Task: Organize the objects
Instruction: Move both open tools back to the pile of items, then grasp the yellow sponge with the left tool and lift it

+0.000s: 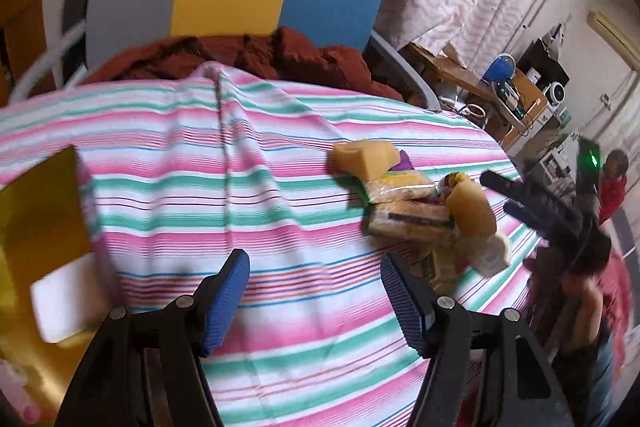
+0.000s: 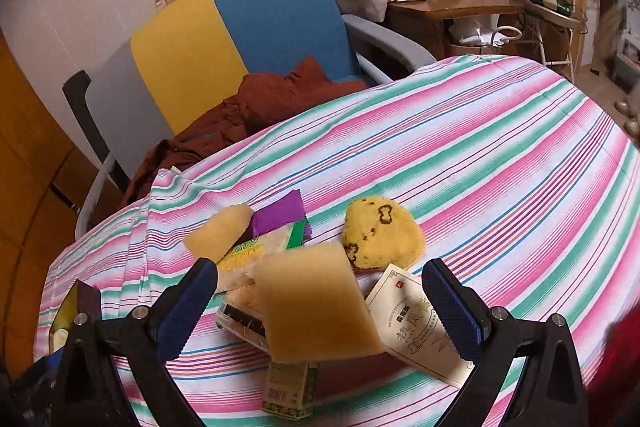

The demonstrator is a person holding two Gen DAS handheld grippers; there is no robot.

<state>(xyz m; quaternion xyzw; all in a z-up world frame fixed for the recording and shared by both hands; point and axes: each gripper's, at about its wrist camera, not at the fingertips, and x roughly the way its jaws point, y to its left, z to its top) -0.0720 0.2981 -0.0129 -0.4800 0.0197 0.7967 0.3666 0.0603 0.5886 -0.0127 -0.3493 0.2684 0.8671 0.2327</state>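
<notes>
The right gripper [image 2: 320, 291] is wide open, and the tan sponge block [image 2: 316, 303] lies between its fingers on the pile. It is probably soft and light; grip its side edges gently.

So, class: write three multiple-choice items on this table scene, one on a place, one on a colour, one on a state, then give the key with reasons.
1. Where does the purple cloth lie?
A. on the chair seat
B. on the striped tablecloth, in the pile of objects
C. in the left gripper

2. What colour is the round knitted pad?
A. yellow with dark marks
B. plain white
C. blue

3. How is the right gripper?
A. shut on the pad
B. shut on a box
C. open, holding nothing

Key: 1 B, it lies on the cloth beside the tan sponge. 2 A, yellow yarn with brown marks. 3 C, its jaws stand wide apart, the large tan sponge lies between them ungripped.
</notes>
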